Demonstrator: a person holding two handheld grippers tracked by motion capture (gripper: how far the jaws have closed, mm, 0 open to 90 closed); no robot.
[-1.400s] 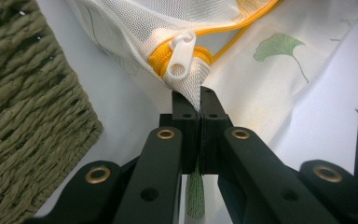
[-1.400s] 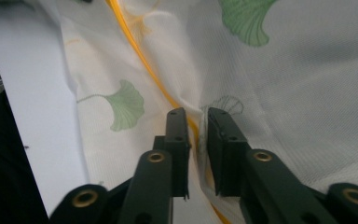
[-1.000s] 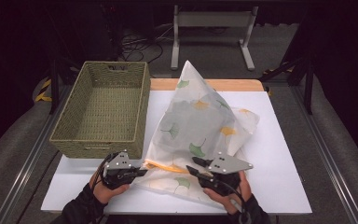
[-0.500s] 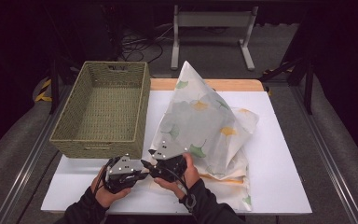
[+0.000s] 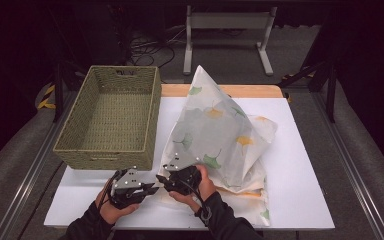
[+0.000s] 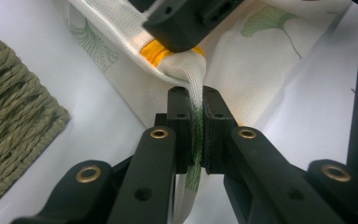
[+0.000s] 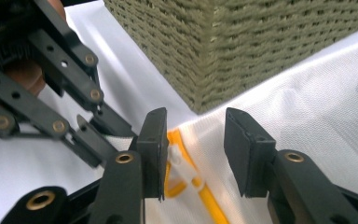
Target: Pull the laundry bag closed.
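Observation:
A white cloth cover printed with green and yellow leaves lies heaped on the white table; it has an orange zipper. At its front left corner, my left gripper is shut on a pinch of the fabric, which runs down between the jaws. My right gripper sits right beside it, pointing left. In the right gripper view, this gripper is open, one jaw on each side of the white zipper pull. The orange zipper end shows just under the right gripper's jaw.
A woven green basket stands at the left of the table, with its near corner just beyond both grippers. The white table top shows bare to the right of the cloth. A metal stand stands behind the table.
My right hand has swung from the cloth's front right across to its front left corner, next to the left gripper. The cloth's front edge shifted with it. The left gripper stayed put.

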